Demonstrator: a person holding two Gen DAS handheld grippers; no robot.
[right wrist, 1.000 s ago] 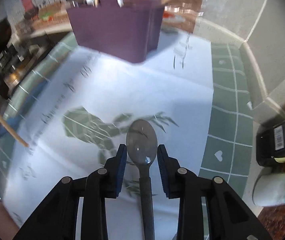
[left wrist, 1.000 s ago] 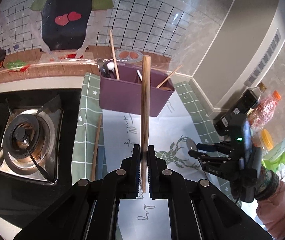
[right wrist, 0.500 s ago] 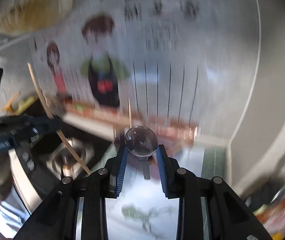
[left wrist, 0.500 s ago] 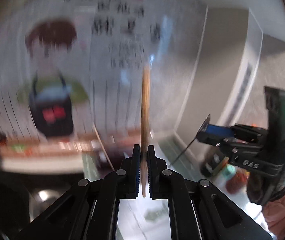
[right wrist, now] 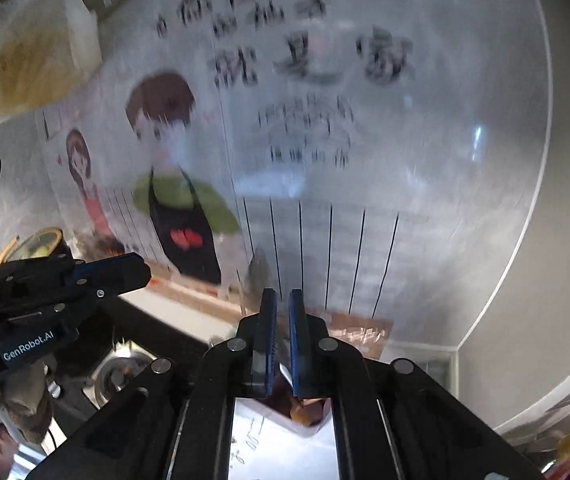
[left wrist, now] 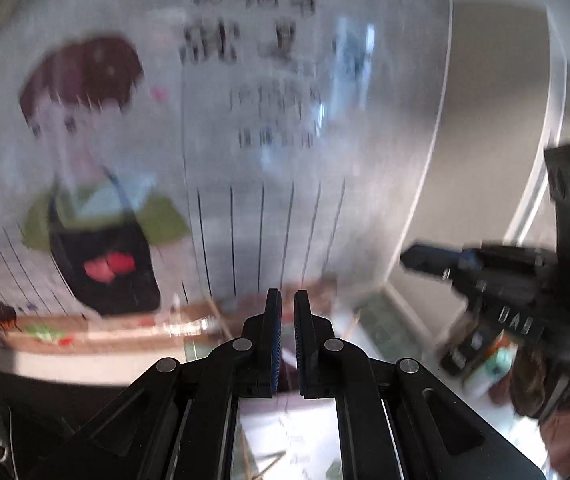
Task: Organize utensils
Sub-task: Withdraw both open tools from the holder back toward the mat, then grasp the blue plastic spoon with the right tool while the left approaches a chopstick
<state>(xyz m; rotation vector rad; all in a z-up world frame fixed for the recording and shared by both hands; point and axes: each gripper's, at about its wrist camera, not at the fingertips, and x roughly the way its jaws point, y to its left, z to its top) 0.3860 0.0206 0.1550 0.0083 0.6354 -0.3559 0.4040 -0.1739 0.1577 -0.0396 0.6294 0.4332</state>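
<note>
Tools (left wrist: pixel 287 308) (right wrist: pixel 279 306) high before wall (right wrist: pixel 425 220)

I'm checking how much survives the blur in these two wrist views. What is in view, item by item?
wall poster: one, white with black writing and cartoon figures, one in a green shirt and dark apron, back wall
plastic bag: one, clear with yellowish contents, top left of the right wrist view
stove burner: one, metal, lower left, beneath the left gripper
mat: one, white with writing, below the fingers
bottles: too blurred to count, dark and orange, counter at right
left gripper: one, black with blue pads, shut, nothing between its fingers
right gripper: one, black with blue pads, shut, nothing between its fingers
</note>
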